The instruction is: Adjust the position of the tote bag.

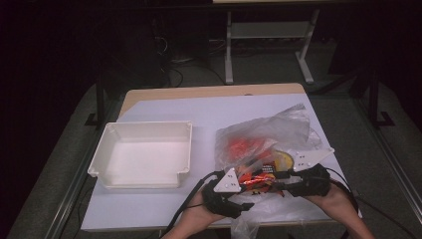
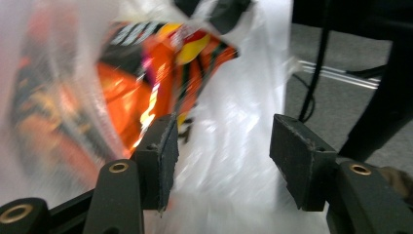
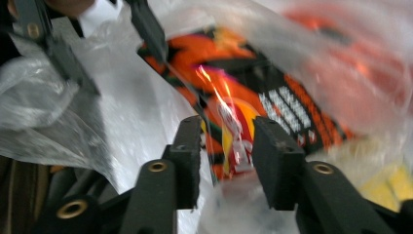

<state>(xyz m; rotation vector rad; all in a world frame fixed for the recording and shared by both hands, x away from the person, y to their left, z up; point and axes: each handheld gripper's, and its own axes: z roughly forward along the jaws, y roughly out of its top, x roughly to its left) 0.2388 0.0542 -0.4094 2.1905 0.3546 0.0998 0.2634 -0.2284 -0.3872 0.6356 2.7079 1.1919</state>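
A clear plastic bag (image 1: pixel 278 127) with orange snack packets inside lies on the right half of the table. At its near end, an orange and black snack packet (image 1: pixel 256 181) sits between my two grippers. My left gripper (image 1: pixel 244 183) stands open in the left gripper view (image 2: pixel 221 131). Loose bag film (image 2: pixel 234 122) lies between its pads and the packet (image 2: pixel 146 73) is beside one pad. My right gripper (image 1: pixel 279 183) faces it, open (image 3: pixel 227 129). The packet's crimped end (image 3: pixel 229 122) stands in the gap and neither pad presses on it.
An empty white tray (image 1: pixel 149 124) stands on the left half of the table's white sheet (image 1: pixel 199 109). Something yellow (image 1: pixel 283 160) lies in the bag near the right gripper. Forearms enter over the front edge. Beyond the table are a dark floor and a white frame (image 1: pixel 229 50).
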